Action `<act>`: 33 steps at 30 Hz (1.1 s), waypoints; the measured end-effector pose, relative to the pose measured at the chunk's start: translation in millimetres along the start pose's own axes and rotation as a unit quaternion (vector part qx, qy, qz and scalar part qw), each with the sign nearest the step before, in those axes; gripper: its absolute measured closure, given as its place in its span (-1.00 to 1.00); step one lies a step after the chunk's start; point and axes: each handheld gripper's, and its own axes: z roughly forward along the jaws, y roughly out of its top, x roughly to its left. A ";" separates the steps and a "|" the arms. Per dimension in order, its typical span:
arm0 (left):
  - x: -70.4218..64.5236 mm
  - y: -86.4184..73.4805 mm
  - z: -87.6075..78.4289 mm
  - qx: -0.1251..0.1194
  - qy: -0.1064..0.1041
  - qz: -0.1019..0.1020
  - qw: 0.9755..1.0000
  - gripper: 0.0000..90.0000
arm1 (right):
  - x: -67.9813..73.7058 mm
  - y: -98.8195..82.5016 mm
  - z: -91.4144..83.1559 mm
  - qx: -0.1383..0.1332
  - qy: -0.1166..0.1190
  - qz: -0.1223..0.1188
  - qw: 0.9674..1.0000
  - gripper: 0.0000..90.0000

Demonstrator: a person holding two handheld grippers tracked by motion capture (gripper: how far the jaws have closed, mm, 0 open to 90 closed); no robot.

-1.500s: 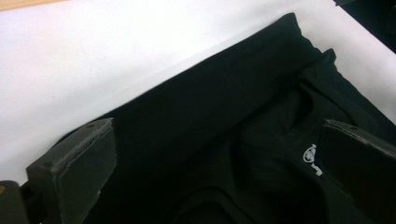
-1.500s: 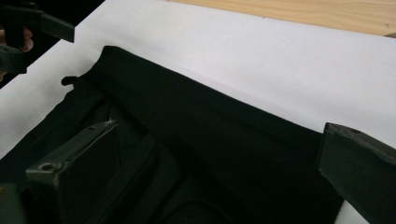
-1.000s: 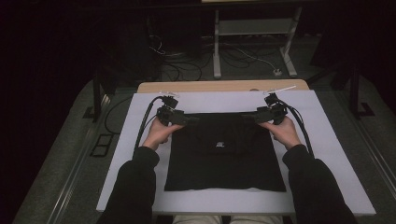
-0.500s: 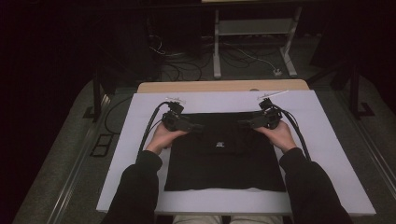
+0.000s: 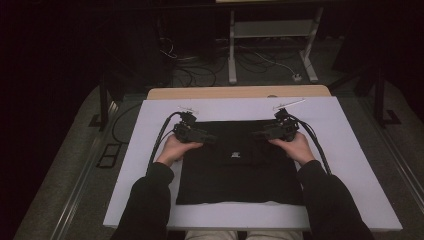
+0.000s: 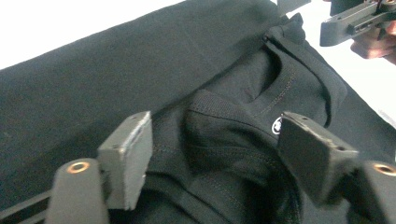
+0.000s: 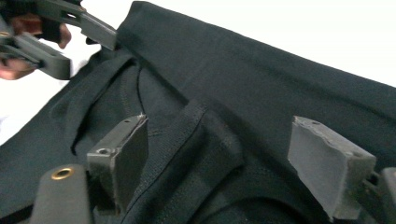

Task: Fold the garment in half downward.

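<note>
Folded black cotton garment [image 5: 235, 165] on white worktop [image 5: 350, 150]. Left tool [image 6: 212, 154] and right tool [image 7: 219, 163], jaws just closing, straddle raised collar folds without yet pinching them.

Small white logo [image 5: 235, 155] on black garment [image 5: 240, 170] perhaps unreadable, collar [image 6: 224, 140] cut off below

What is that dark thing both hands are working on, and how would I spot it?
On the white table lies a black folded shirt, squarish and flat. A tiny white logo marks its middle, and it is the table's one dark cloth.
</note>
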 end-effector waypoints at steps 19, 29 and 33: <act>-1.6 -3.4 14.3 0.020 -0.015 0.005 1.000 0.47 | -2.0 -3.9 4.1 0.002 -0.024 -0.001 1.000 0.37; 0.1 -3.0 9.7 0.017 -0.039 0.005 0.999 0.75 | 4.6 -3.7 5.7 0.005 -0.032 -0.019 0.999 0.77; -3.2 -1.4 6.9 0.017 -0.032 0.016 0.999 0.87 | 7.4 -2.4 1.5 -0.006 -0.028 -0.028 0.999 0.84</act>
